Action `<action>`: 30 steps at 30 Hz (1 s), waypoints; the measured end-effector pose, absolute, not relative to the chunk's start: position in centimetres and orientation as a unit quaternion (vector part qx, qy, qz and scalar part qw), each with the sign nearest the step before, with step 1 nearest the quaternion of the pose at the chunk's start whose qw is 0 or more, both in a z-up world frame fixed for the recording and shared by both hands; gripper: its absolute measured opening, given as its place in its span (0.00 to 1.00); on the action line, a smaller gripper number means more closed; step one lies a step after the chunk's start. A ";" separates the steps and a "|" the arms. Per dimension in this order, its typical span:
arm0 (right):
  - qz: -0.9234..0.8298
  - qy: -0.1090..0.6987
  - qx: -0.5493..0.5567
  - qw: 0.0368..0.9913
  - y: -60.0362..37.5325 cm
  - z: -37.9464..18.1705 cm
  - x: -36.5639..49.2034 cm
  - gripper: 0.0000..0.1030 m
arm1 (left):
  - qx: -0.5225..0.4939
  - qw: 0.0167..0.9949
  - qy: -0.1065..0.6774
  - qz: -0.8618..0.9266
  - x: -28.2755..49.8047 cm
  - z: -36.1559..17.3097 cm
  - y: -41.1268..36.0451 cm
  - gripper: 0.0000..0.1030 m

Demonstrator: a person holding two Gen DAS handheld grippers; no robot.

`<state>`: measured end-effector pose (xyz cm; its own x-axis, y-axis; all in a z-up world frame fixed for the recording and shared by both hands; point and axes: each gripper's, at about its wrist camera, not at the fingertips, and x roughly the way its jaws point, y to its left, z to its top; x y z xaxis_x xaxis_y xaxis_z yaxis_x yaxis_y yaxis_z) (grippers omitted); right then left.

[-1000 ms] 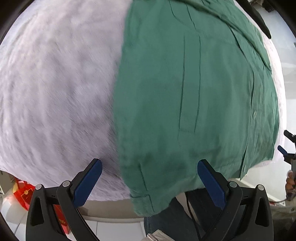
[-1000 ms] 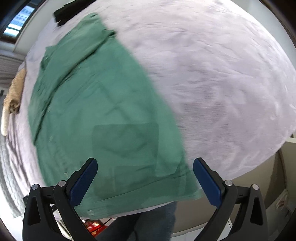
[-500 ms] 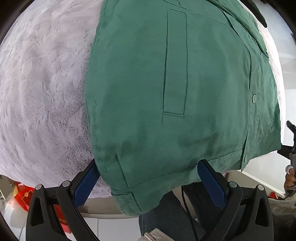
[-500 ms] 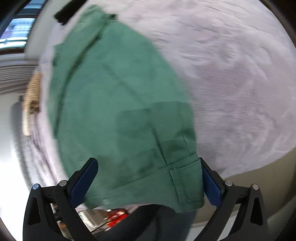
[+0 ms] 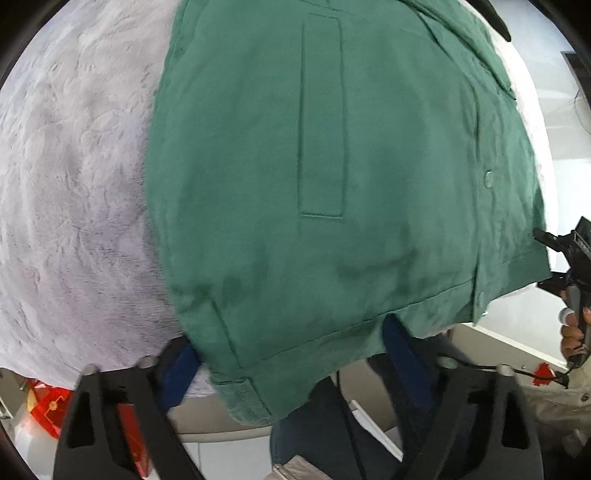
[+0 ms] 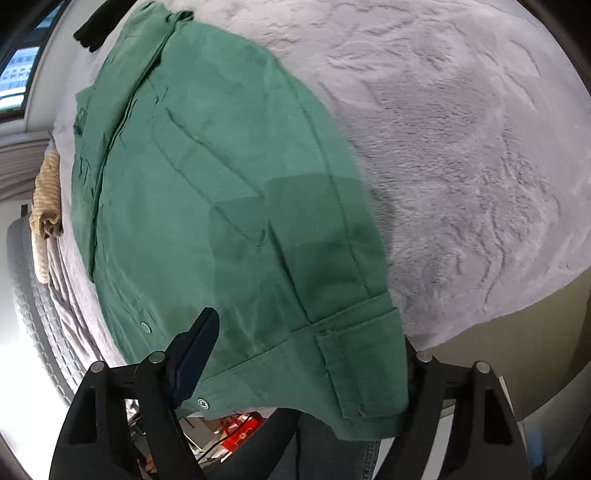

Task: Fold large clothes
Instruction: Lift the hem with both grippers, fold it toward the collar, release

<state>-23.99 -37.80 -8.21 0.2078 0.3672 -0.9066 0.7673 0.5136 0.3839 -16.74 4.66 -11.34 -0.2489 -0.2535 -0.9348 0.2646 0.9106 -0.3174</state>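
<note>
Lying flat on a pale plush bed cover (image 5: 74,206), green jacket (image 5: 332,166), hem edge draped over the near edge of the bed and down toward both sets of jaws. Long axis running straight ahead from the jaws, collar (image 6: 159,22) at the far end, hem nearest; button placket (image 5: 485,184) off to the right of the left-hand jaws, and to the left of the right-hand jaws.

Left gripper (image 5: 291,354): jaws spread wide, hem corner with its side tab hanging between them; blue pads (image 5: 399,347) partly hidden behind cloth, not visibly pinching. Right gripper (image 6: 306,362): likewise spread, one pad (image 6: 195,362) showing just left of the hem, the other hidden under the cloth at the right; nothing clamped as far as can be seen.

Handling, judged from drape and seams: woven cotton-like cloth, soft and limp, moderately light, doubled and firmer along hem band, placket and welt pocket (image 5: 321,118). Not fragile, not slippery against the plush; likely to drag rather than slide. Best hold judged to be the stitched hem band at each lower corner, where layers are thick enough to stay between pads; single-layer panel apt to slip out or bunch. Lifting both corners together advisable to keep the fold line square across the long axis.

Elsewhere: tan knitted item (image 6: 46,199) far left of the right-hand jaws, red box (image 5: 48,406) below the bed edge.
</note>
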 end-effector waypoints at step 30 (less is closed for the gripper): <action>0.038 0.449 0.502 0.739 -48.4 4.3 6.6 0.07 | -0.217 0.779 0.565 -0.168 14.4 0.8 1.6 0.20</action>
